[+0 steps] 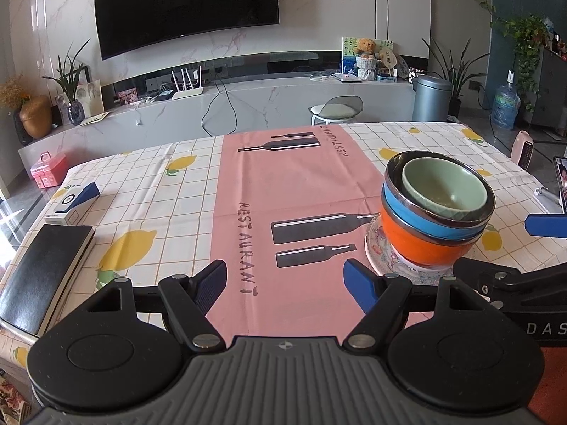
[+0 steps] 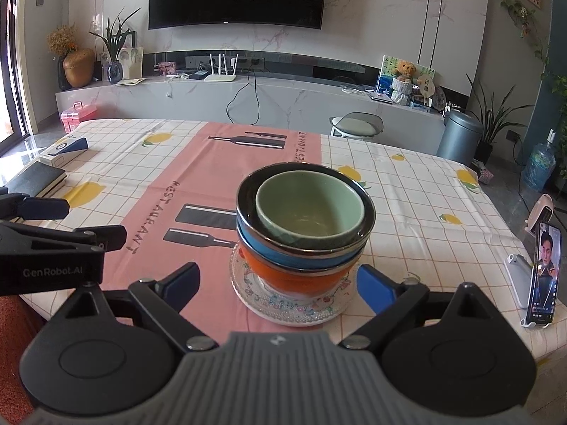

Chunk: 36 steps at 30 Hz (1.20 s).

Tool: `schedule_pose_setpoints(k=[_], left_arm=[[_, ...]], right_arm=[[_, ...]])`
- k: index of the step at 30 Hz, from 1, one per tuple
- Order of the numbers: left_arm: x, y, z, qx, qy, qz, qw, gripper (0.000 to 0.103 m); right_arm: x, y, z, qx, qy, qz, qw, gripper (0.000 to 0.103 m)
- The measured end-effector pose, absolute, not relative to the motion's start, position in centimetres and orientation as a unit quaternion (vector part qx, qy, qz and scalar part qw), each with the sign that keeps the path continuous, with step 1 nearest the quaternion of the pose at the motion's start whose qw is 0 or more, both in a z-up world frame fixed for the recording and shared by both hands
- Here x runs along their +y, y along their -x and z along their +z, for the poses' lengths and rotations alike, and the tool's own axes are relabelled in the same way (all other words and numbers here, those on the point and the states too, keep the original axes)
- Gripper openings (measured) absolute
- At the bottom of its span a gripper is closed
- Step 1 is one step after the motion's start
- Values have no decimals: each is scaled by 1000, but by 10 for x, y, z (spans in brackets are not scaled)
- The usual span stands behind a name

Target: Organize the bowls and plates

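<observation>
left gripper point(image 1: 285, 281): jaws wide apart, nothing between them, hovering over the pink runner at the near edge of the table. its blue right finger tip sits just beside the glass plate rim, not clearly touching.
right gripper point(image 2: 278, 283): jaws spread wide, holding nothing. the bowl stack sits ahead of the gap, fingers flanking the plate on both sides, apart from it as far as i can tell.
cross view: right gripper also shows at the right edge of the left wrist view point(image 1: 547, 225); left gripper body shows at the left edge of the right wrist view point(image 2: 53, 244).
green bowl point(image 2: 310, 212): top of the stack, upright, nested inside the blue one, looks empty.
blue bowl point(image 2: 301, 255): metal rim, nested in the orange bowl, sits slightly tilted.
orange bowl point(image 2: 294, 278): bottom of the stack, standing on the glass plate.
glass plate point(image 2: 255, 299): clear with a floral pattern, flat on the table, straddling the edge of the runner and the check cloth.
pink runner point(image 1: 294, 184): lies down the middle of the table, bottle print.
tablecloth point(image 1: 149, 191): white check with lemons.
black notebook point(image 1: 42, 272): near left corner of the table.
white and blue box point(image 1: 72, 203): just behind the notebook.
phone point(image 2: 544, 274): propped upright on a stand at the right side, screen lit.
</observation>
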State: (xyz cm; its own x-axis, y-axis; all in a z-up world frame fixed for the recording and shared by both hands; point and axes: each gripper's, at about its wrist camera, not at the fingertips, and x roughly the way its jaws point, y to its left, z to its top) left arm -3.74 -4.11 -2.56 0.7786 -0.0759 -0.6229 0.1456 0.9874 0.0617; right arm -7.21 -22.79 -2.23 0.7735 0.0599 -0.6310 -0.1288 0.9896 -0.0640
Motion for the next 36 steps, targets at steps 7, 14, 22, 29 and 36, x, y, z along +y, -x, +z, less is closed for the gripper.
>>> schedule_pose_setpoints(k=[7,14,22,29,36], left_arm=[[-42,38,-25,328,-56,-59,941,88],[-41,38,-25,327,-57,-57,942,88],[-40,38,-24,327,-57,-55,942,88],[-39,37,-24,326,-57,-56,942,88],[-38,37,-23,326,-57,-54,942,88]], right_arm=[[-227,72,-22,335,52,51,939,94],[-227,72,-22,335,53,52,939,94],[-225,72,-21,335,53,53,939,94],[-225,72,-21,335,52,53,939,94],[-222,73,-21,332,55,55,940,94]])
